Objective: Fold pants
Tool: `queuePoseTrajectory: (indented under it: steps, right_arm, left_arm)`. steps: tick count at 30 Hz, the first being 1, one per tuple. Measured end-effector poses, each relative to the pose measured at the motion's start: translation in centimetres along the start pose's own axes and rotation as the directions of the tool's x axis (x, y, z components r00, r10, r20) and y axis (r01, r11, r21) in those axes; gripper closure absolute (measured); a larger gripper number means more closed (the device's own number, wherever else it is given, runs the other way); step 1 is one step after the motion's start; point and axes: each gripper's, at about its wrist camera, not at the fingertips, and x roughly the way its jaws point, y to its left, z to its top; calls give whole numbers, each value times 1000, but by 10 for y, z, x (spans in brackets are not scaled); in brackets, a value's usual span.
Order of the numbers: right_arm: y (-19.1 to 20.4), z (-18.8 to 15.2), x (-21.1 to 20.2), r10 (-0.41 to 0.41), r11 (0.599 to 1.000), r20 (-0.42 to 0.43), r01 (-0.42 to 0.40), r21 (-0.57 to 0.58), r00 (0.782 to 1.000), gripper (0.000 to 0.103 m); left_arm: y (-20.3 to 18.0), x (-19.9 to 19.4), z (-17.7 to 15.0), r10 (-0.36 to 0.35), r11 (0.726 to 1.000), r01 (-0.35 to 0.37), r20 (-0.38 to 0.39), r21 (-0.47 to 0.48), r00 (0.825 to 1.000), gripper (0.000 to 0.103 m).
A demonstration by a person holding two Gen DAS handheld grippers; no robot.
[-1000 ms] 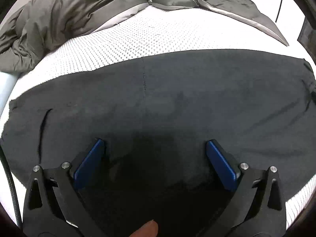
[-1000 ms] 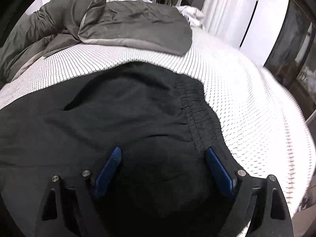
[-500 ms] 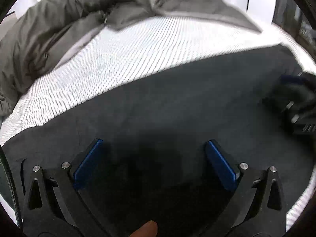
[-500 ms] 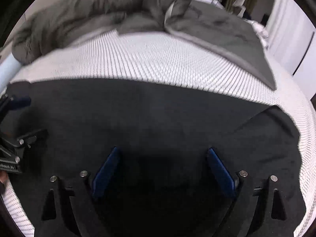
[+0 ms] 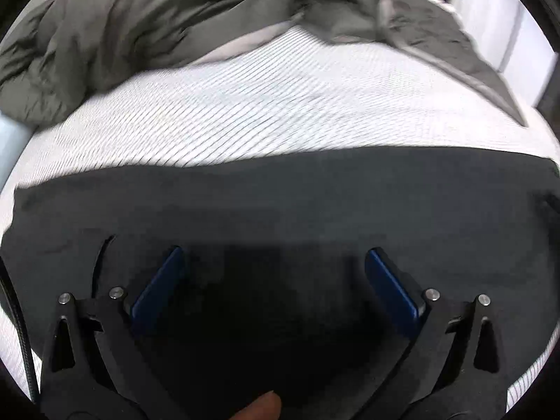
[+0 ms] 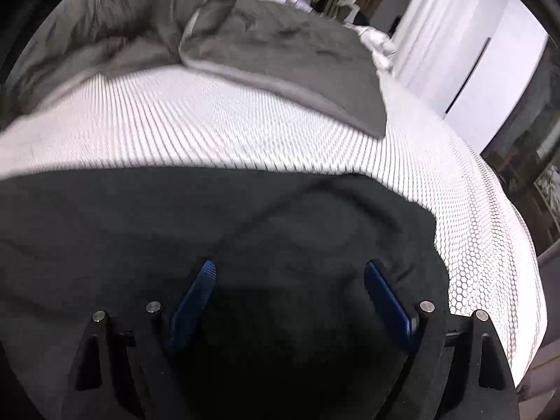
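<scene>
The black pants (image 5: 280, 203) lie spread flat across the near part of a white mesh-patterned mattress (image 5: 262, 105). In the right wrist view the pants (image 6: 245, 217) fill the lower half, with one end at the right. My left gripper (image 5: 273, 262) is open and empty, its blue pads (image 5: 157, 287) hovering just over the black fabric. My right gripper (image 6: 288, 273) is open and empty too, over the pants near their right end. Both views are blurred by motion.
A crumpled grey duvet (image 5: 140, 24) lies heaped along the far side of the mattress; it also shows in the right wrist view (image 6: 262, 45). The mattress edge (image 6: 507, 245) drops off at the right. White curtains (image 6: 455, 17) and a wall stand beyond.
Both grippers have swung over the pants. The left view now looks further left and the right gripper is out of it. The right view has turned back to the pants' right end. Jaws stay open.
</scene>
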Motion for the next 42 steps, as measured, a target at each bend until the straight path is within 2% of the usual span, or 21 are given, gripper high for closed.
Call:
queuePoseTrajectory:
  steps: [2, 4, 6, 8, 10, 13, 15, 17, 18, 21, 24, 26, 28, 29, 31, 33, 34, 35, 37, 40, 42]
  right_arm:
    - [15, 12, -16, 42, 999, 44, -43, 30, 998, 14]
    - [48, 20, -25, 170, 985, 73, -171, 4, 983, 14]
    - [97, 25, -24, 288, 955, 48, -284, -84, 956, 14]
    - [131, 23, -17, 316, 936, 1, -312, -161, 949, 14]
    - [148, 16, 3, 298, 934, -67, -305, -188, 952, 14]
    - [112, 16, 19, 177, 977, -70, -184, -112, 982, 14]
    - [59, 15, 33, -39, 999, -73, 36, -40, 997, 14]
    - [12, 9, 45, -205, 976, -109, 211, 48, 973, 13]
    - [-9, 5, 49, -217, 968, -129, 230, 98, 968, 13]
    - [-35, -6, 46, -120, 974, -111, 139, 179, 987, 13]
    - [-22, -7, 19, -148, 982, -69, 155, 107, 987, 13]
    - [-12, 11, 4, -115, 988, -34, 118, 98, 993, 13]
    - [10, 9, -20, 43, 995, -2, -42, 92, 999, 13]
    - [25, 8, -28, 129, 989, 5, -129, 70, 992, 12]
    - [65, 5, -34, 259, 966, -7, -259, -3, 966, 12]
    - [111, -10, -42, 344, 929, -46, -347, -130, 938, 12]
    - [129, -21, -43, 335, 920, -67, -342, -192, 940, 12]
    - [141, -30, -43, 287, 924, -67, -295, -243, 956, 12]
    - [140, -44, -43, 194, 930, -46, -198, -309, 980, 12]
    - [67, -57, -40, 150, 975, -50, -156, -159, 987, 11]
    - [14, -68, -30, -20, 996, -46, 16, -83, 999, 11]
  left_arm:
    - [-21, -3, 1, -28, 998, 27, 23, 48, 999, 1]
    - [-40, 1, -1, -37, 996, 36, 18, 82, 999, 1]
    - [-55, 17, -2, -7, 994, 10, -26, 113, 1000, 0]
    - [-58, 25, -8, -5, 994, 9, -46, 104, 999, 0]
    - [-51, 27, -9, -17, 998, 20, -51, 64, 999, 0]
    - [-38, 23, -16, 0, 1000, 1, -46, 30, 999, 0]
    - [-25, 26, -14, -14, 1000, 15, -44, 13, 999, 0]
    - [-19, 29, -12, -16, 1000, 16, -42, 13, 999, 0]
    - [-18, 30, -11, -16, 1000, 16, -42, 13, 999, 0]
    - [-18, 32, -8, -4, 1000, 5, -44, 20, 999, 0]
    - [-18, 23, -1, 18, 1000, -17, -26, 15, 999, 1]
    - [-31, 2, -4, -33, 999, 33, 7, 38, 999, 1]
    - [-53, -16, -10, -99, 992, 97, 33, 80, 994, 1]
    - [-68, -24, -16, -129, 987, 124, 40, 106, 991, 1]
    - [-102, -27, -30, -195, 964, 190, 7, 186, 981, 1]
    - [-126, -17, -45, -207, 942, 217, -66, 254, 976, 1]
    - [-133, -13, -50, -180, 941, 195, -78, 278, 981, 1]
    - [-136, -8, -57, -133, 940, 151, -78, 308, 988, 0]
    - [-130, -7, -61, -143, 943, 157, -68, 295, 987, 0]
    - [-105, -10, -60, -117, 962, 127, -58, 242, 991, 0]
    - [-87, -11, -62, -75, 973, 83, -45, 217, 996, 0]
